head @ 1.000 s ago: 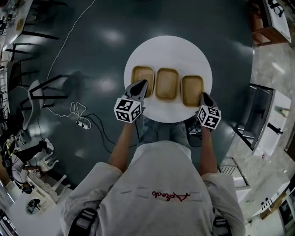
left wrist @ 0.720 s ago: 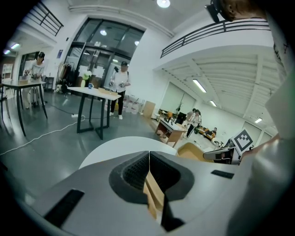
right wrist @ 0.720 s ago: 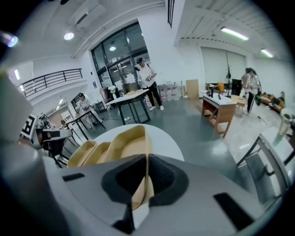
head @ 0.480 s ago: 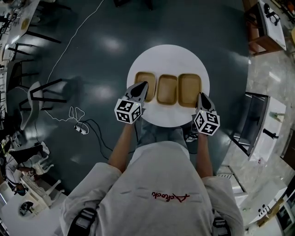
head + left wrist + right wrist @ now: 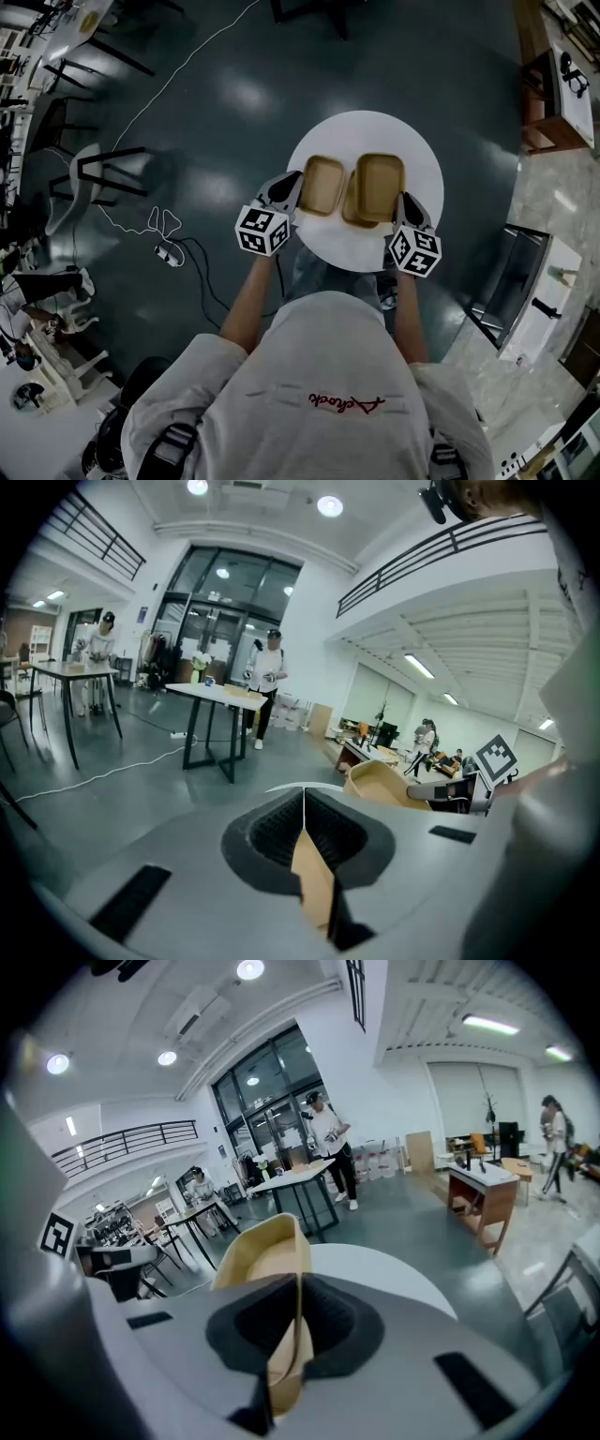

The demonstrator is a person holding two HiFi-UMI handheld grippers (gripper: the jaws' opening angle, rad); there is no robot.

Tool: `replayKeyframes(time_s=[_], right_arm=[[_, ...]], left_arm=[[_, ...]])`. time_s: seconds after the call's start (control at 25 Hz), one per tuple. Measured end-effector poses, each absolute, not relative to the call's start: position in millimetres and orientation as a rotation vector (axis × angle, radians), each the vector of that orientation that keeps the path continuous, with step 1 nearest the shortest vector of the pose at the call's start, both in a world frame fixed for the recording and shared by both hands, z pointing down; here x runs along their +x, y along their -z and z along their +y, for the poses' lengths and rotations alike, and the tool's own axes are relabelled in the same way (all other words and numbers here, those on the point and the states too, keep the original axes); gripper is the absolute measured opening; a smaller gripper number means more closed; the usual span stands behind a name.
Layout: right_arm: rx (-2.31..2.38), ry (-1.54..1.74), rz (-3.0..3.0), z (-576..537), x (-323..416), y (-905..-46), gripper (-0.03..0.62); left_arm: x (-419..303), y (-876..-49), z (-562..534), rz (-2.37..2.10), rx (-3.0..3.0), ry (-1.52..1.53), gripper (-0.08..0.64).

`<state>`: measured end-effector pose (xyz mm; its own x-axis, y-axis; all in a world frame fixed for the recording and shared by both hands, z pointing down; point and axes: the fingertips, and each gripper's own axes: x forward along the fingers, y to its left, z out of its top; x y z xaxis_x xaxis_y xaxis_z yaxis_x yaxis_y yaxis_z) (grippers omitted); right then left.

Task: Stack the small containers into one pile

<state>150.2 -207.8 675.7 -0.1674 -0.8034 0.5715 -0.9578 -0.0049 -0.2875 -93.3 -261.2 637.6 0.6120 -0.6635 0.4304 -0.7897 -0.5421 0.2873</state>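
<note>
Three small tan containers are at a round white table (image 5: 417, 150). My left gripper (image 5: 294, 186) is shut on the near rim of the left container (image 5: 322, 184), whose thin tan edge (image 5: 314, 883) shows between the pads. My right gripper (image 5: 400, 202) is shut on the rim of the right container (image 5: 381, 183), and that container (image 5: 258, 1251) rises from between the pads. Both held containers are off the table. The right one hangs over the middle container (image 5: 349, 213), which is mostly hidden. In the left gripper view the right container (image 5: 380, 782) shows ahead.
The table (image 5: 394, 1269) stands on a dark floor with a white cable (image 5: 159, 225) at the left. Black-legged tables (image 5: 211, 719) and people stand farther off in the room. A wooden side table (image 5: 483, 1194) is at the right.
Both grippers have risen with their containers and drawn toward the middle. The right container, earlier beside the middle one, now overlaps it from above.
</note>
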Motion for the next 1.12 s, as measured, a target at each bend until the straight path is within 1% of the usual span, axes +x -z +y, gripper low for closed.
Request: replayKeyframes(time_s=[0.24,0.8,1.04,1.12], right_arm=[[1.833,-0.996,-2.013,-210.4,124.8,-699.3,0.034],[1.955,-1.302,-1.848,-176.0,111.2,-765.2,0.034],[1.947,-1.264,-1.83,-172.8,108.0,-774.4,0.035],[1.942,-1.24,-1.845,-173.6,107.9,-772.4,0.056]], left_arm=[[-123.6,-650.1,-256.3,-1.179,2.347,-0.389,0.012],[-132.1,-682.7,-256.0,-1.103,2.329,-0.456,0.012],[-132.8,-690.5,-258.8,-1.092,2.327,-0.457,0.012],[-132.4,-694.7,-258.1,-1.09,2.32,-0.457,0.012]])
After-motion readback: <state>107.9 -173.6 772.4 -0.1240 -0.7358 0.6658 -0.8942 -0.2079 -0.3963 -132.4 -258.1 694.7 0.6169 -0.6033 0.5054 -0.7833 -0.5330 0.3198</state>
